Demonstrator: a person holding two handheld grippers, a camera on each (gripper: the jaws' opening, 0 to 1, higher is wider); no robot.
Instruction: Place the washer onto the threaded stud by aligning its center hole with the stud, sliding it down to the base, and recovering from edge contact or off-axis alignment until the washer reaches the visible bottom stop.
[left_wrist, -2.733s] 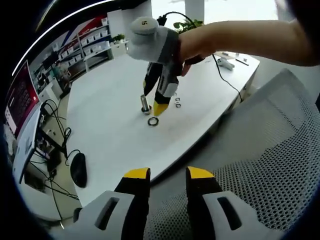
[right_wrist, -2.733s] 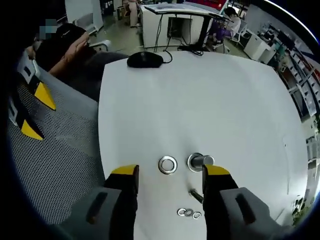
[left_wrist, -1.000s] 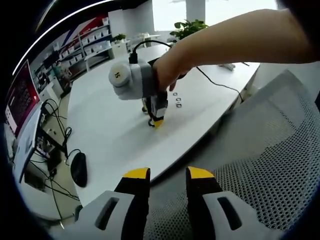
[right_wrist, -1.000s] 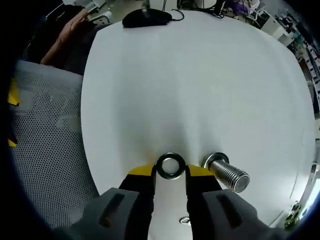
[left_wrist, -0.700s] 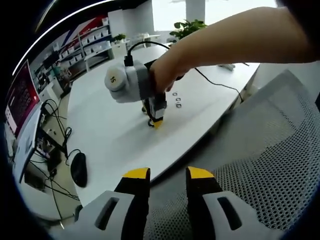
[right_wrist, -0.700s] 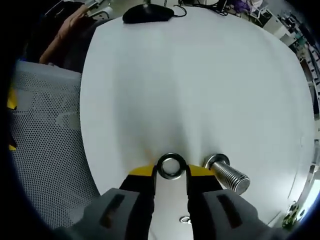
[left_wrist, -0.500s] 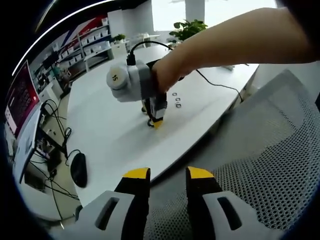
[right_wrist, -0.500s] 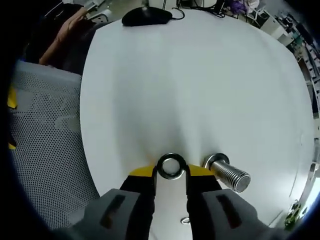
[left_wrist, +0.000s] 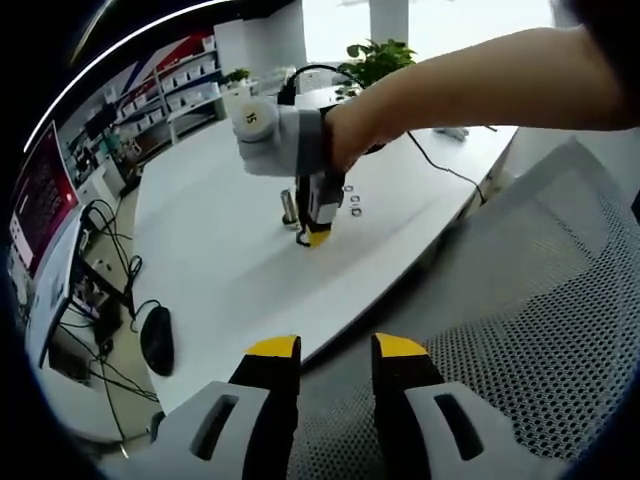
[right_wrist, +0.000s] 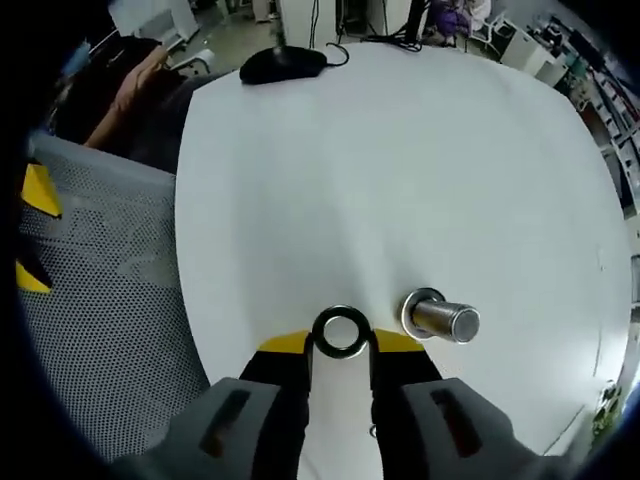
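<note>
A steel washer (right_wrist: 340, 333) sits pinched flat between the yellow tips of my right gripper (right_wrist: 341, 344), which is shut on it. The threaded stud (right_wrist: 441, 319) stands upright on the white table (right_wrist: 400, 170), just right of the washer and apart from it. In the left gripper view the right gripper (left_wrist: 315, 232) points down at the table beside the stud (left_wrist: 289, 208), held by a person's hand. My left gripper (left_wrist: 336, 348) hangs back over a mesh chair, open with nothing between its jaws.
A few small spare washers (left_wrist: 354, 205) lie past the stud. A black mouse (right_wrist: 283, 62) and cables rest at the table's far end. A grey mesh chair (left_wrist: 540, 330) stands against the table edge. Shelves and desks stand beyond the table.
My right gripper has closed on the washer and now rises a little with it. The stud appears more end-on. The left gripper has stayed still.
</note>
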